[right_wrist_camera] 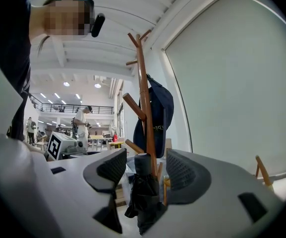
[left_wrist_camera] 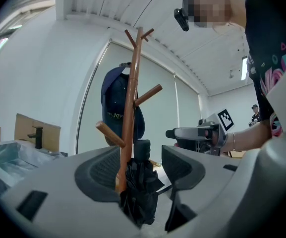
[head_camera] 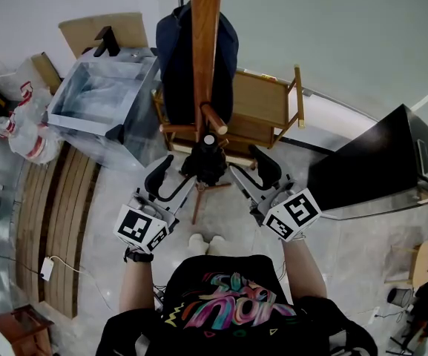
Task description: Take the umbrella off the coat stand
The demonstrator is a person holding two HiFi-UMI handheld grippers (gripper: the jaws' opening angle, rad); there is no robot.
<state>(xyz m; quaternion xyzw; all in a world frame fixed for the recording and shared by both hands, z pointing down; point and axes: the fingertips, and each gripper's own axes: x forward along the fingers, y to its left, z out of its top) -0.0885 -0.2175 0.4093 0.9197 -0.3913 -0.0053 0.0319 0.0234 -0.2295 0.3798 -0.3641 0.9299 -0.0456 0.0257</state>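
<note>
The umbrella [head_camera: 207,163], black and folded, hangs upright close against the pole of the wooden coat stand [head_camera: 205,50], just under a low peg [head_camera: 214,118]; what it hangs by is too dark to tell. A dark blue cap [right_wrist_camera: 160,110] hangs higher on the far side of the stand. The left gripper [head_camera: 175,179] and the right gripper [head_camera: 249,170] point level at the umbrella from either side. Both have their jaws spread wide. The umbrella shows in the gap of each, and no pad presses on it.
</note>
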